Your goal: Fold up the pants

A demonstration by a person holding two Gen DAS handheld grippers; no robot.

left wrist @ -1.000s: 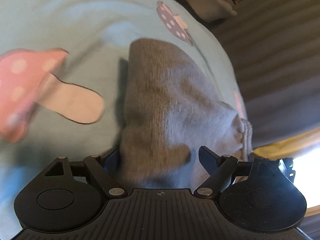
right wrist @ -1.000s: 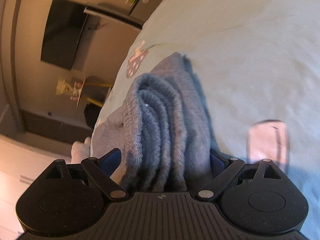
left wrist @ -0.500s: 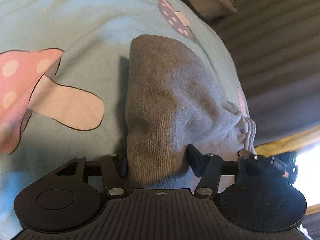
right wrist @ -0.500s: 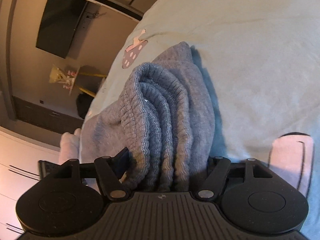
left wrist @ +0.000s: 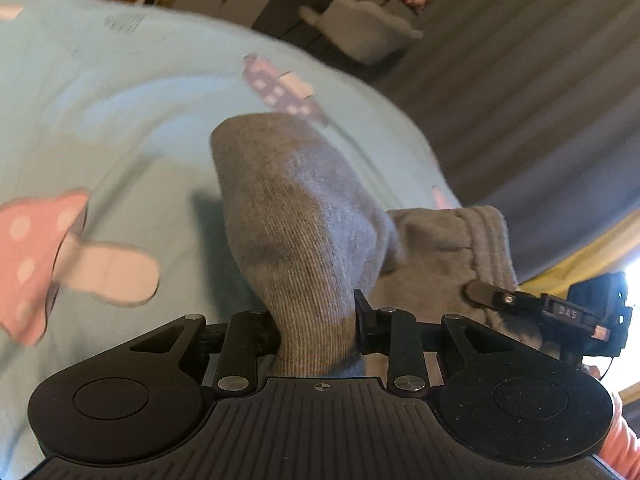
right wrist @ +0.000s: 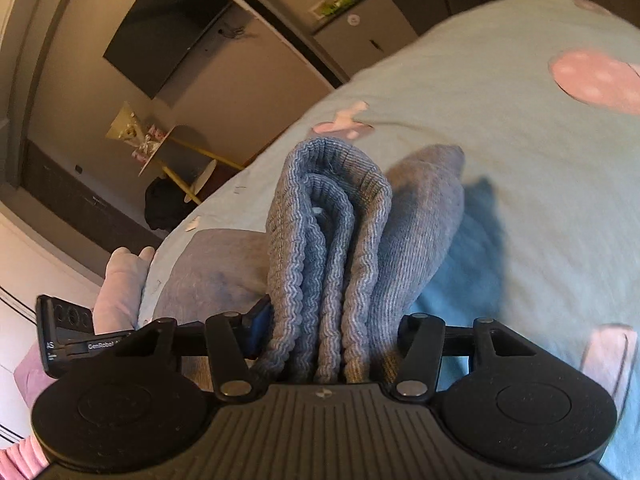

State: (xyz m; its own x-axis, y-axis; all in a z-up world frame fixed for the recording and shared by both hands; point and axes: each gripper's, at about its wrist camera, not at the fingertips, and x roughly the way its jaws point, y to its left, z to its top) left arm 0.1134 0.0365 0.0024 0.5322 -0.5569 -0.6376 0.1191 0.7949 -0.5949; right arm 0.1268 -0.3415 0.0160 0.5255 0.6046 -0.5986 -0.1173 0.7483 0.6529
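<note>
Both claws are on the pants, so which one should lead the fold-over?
Probably right. The right claw has the bunched ribbed waistband between its closing jaws, the bulkiest part. The left claw, also closing, pinches only thin cloth of the pants.

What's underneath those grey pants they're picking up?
Under the grey pants lies a light-blue bedsheet printed with mushrooms, with the pants' shadow on it. Whatever sits directly beneath the bunched fabric is covered.
</note>
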